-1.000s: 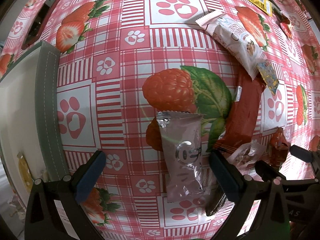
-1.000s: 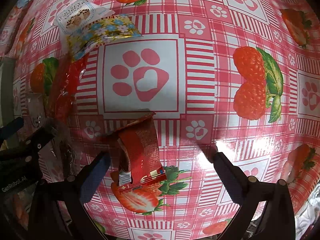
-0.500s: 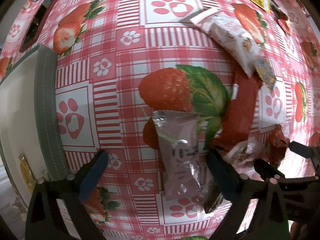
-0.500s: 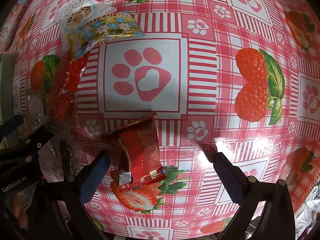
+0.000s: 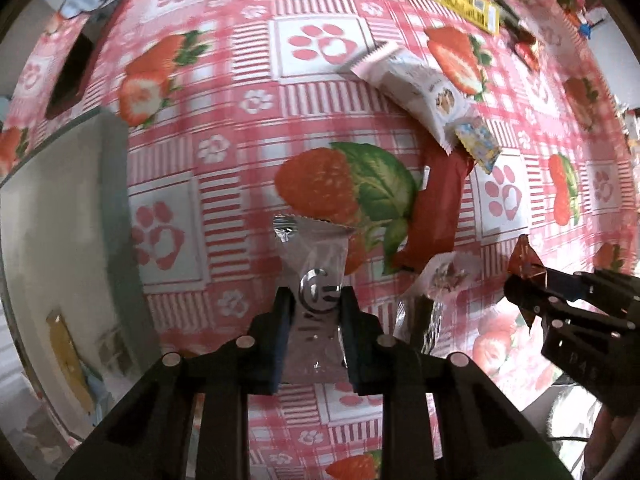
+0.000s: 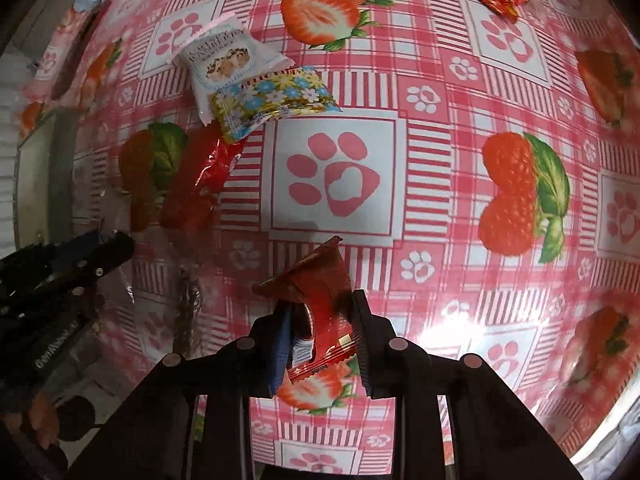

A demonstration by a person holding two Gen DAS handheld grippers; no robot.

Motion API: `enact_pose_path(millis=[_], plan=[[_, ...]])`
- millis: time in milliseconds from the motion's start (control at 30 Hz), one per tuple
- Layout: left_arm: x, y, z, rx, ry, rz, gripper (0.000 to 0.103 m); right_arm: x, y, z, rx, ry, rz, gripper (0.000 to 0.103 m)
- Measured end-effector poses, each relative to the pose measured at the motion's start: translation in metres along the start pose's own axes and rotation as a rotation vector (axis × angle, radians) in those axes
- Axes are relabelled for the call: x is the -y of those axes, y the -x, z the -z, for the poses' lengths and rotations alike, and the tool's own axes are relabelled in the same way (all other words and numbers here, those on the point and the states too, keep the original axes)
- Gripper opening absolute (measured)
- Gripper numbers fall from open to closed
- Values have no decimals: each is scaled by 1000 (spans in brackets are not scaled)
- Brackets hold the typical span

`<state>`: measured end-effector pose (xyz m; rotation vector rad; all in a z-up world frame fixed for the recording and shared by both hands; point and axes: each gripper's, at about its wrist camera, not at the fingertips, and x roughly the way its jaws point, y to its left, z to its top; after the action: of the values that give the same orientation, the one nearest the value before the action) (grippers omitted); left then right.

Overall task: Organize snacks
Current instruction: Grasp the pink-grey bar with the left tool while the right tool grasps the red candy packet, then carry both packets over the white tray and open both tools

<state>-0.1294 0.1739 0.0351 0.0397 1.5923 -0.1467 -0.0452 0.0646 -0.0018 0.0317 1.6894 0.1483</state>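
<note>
My left gripper (image 5: 314,302) is shut on a silvery-pink snack packet (image 5: 316,264) and holds it just above the strawberry tablecloth. My right gripper (image 6: 320,304) is shut on a small red-brown snack packet (image 6: 316,284); that packet also shows at the right of the left wrist view (image 5: 526,260). A grey-rimmed container (image 5: 114,184) with a pale inside lies to the left of the left gripper, with a yellow packet (image 5: 66,356) in it.
On the cloth lie a long red packet (image 5: 438,208), a clear-wrapped snack (image 5: 440,276), a white cookie packet (image 6: 222,60), a blue-and-yellow flowered packet (image 6: 272,98), and more snacks at the far edge (image 5: 472,10). A dark object (image 5: 70,76) sits far left.
Both grippers have closed, each on the packet that lay between its fingers. Both packets are lifted slightly, and the cameras have risen and tilted back.
</note>
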Motion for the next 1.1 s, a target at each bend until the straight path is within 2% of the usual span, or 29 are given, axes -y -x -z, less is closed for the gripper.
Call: enact_pose_path(millis=[333,533,800,1100], plan=[[-39,39,14,56,27,23,26,1,27,9,25,-18,-34,30],[-50,65,23,109,45,41,26,-19,47,4,48,16,-34,30],[-90,85,35,174,125,59,26,-80,65,-11,78,121,-51,30],[-146,92,52,206,250,53,26,-161,62,1,81,258,-83,30]])
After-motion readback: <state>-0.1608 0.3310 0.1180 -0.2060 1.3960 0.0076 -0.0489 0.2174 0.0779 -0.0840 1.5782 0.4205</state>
